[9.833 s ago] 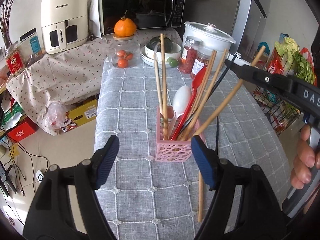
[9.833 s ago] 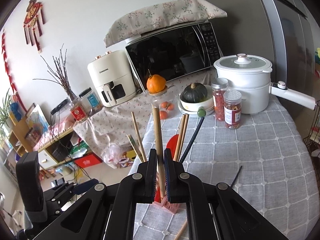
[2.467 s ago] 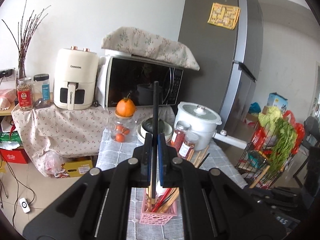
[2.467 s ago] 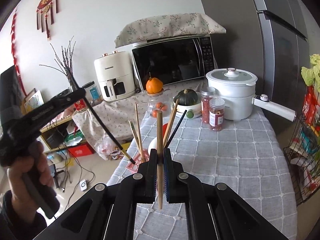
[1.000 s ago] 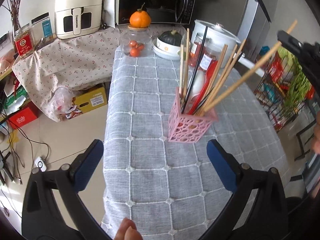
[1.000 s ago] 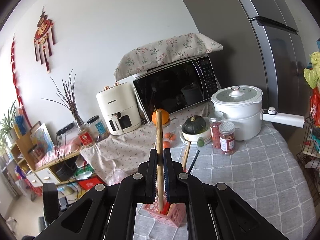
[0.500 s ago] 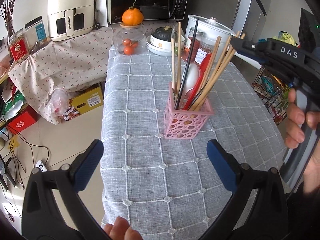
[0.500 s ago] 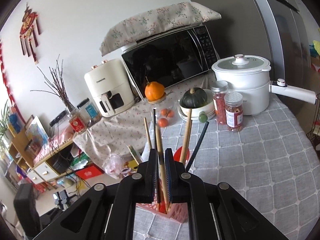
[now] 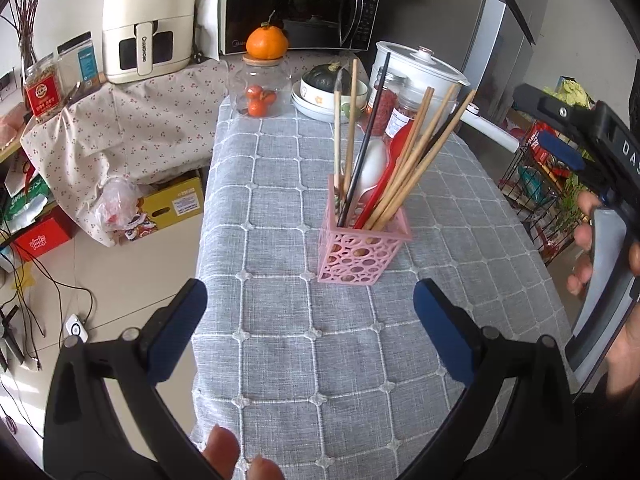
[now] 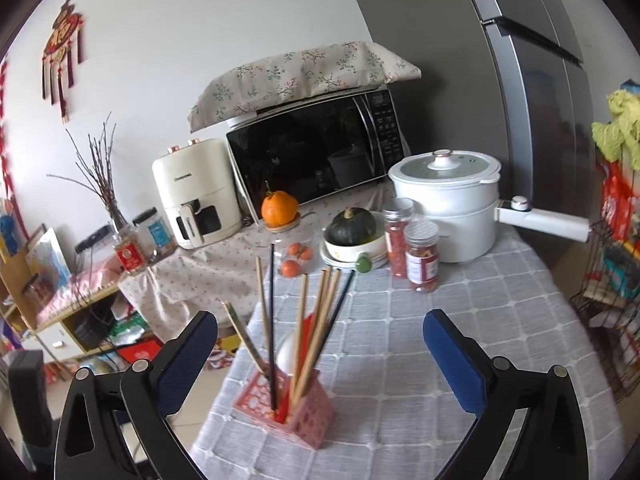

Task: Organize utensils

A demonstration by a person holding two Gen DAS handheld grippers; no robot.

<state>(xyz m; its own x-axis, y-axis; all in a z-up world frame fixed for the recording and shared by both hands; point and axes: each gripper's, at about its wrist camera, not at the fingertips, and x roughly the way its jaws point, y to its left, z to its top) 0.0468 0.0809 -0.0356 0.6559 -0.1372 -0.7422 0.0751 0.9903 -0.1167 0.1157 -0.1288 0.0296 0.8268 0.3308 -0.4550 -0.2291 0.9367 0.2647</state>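
On the far left, a cream air fryer (image 9: 145,20) is standing on a counter draped in a floral cloth (image 9: 132,120), with a black microwave (image 9: 298,4) just to its right. A glass jar (image 9: 260,90) holding small tomatoes is sitting at the far left corner of the grey checked tablecloth (image 9: 280,340), and an orange (image 9: 267,42) is resting on the jar's lid.

The left gripper (image 9: 310,320) is hovering over the near part of the table with its jaws standing wide and nothing between them; the blue pads (image 9: 438,326) are flanking bare cloth.

The pink perforated utensil holder (image 9: 362,250) is standing upright on the tablecloth, beyond the left gripper and near the table's middle. Wooden chopsticks (image 9: 416,160), black chopsticks (image 9: 366,144), a white spoon (image 9: 372,172) and a red spoon (image 9: 390,176) are standing in it, leaning toward the far right.

Beyond the holder, a bowl carrying a dark green squash (image 9: 326,76) is sitting on stacked plates, followed by two red-filled spice jars (image 9: 394,114) and a white electric pot (image 9: 420,72).

The right gripper (image 10: 320,356) is hanging over the holder (image 10: 286,412) with its jaws opening; nothing is pinched between them, and the chopstick tops are rising into the gap without touching either pad. In the left wrist view this gripper is appearing at the far right, held by a hand (image 9: 588,240).
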